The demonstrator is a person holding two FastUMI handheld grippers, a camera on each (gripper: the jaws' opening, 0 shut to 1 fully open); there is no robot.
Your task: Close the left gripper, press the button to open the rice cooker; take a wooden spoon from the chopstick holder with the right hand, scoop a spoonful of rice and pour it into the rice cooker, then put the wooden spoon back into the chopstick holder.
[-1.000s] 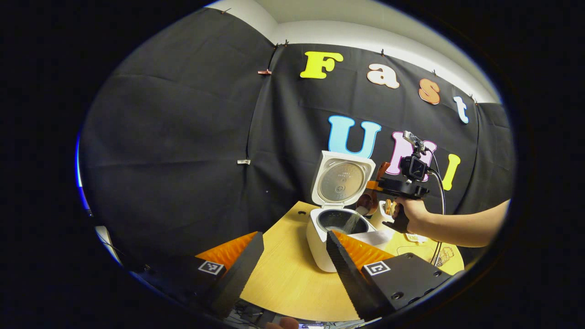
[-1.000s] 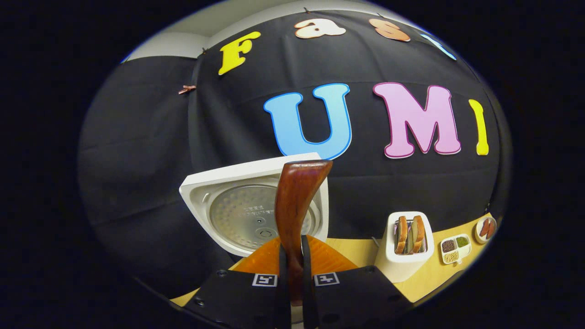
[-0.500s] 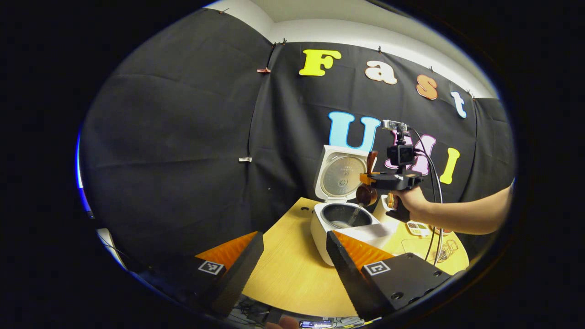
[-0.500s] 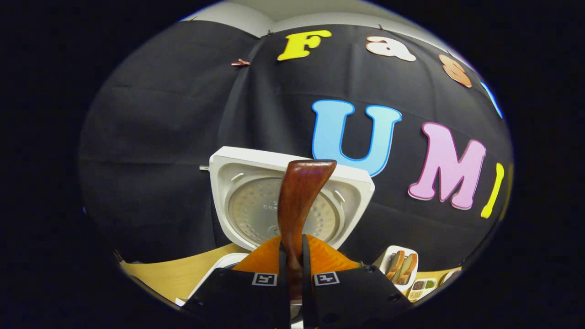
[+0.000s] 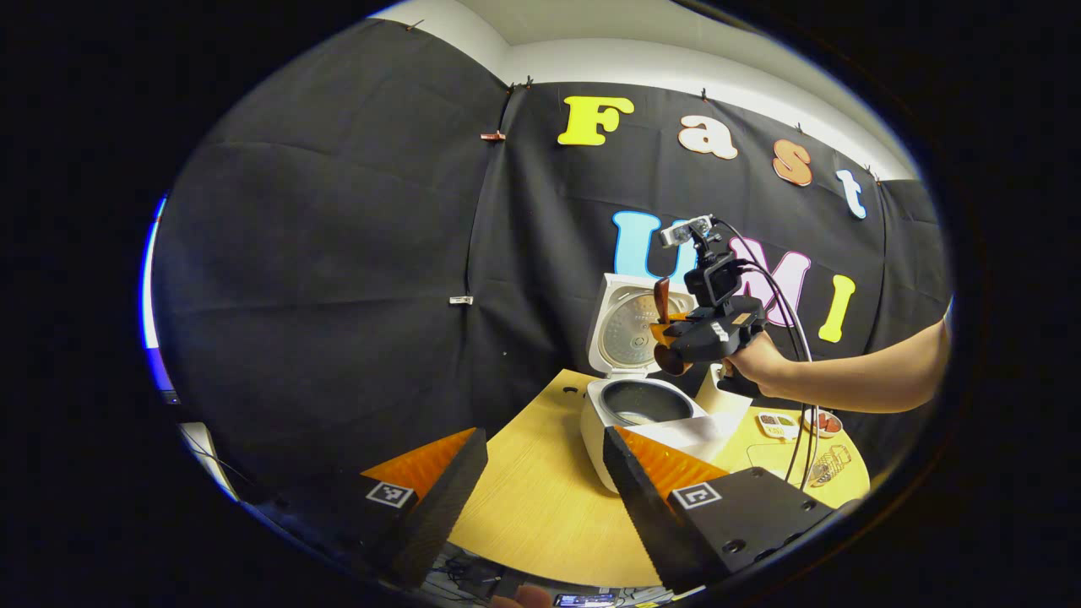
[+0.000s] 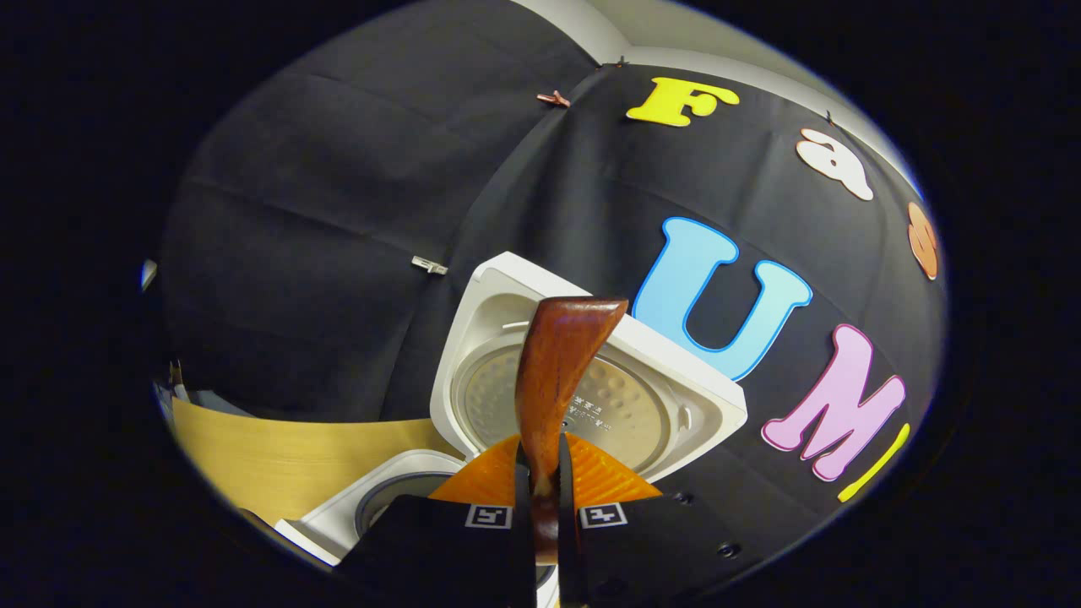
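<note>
Gripping the wooden spoon (image 6: 557, 371) above the rice cooker (image 5: 629, 405), the clamped right gripper (image 6: 541, 481) risks slippage; left gripper (image 5: 540, 473) hangs open, empty.

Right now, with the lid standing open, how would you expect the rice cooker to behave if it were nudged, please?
The rice cooker has a squat, wide body on the table, so it would probably slide, not tip. Its raised lid puts weight high at the back, so a push there might rock it. It looks rigid.
</note>
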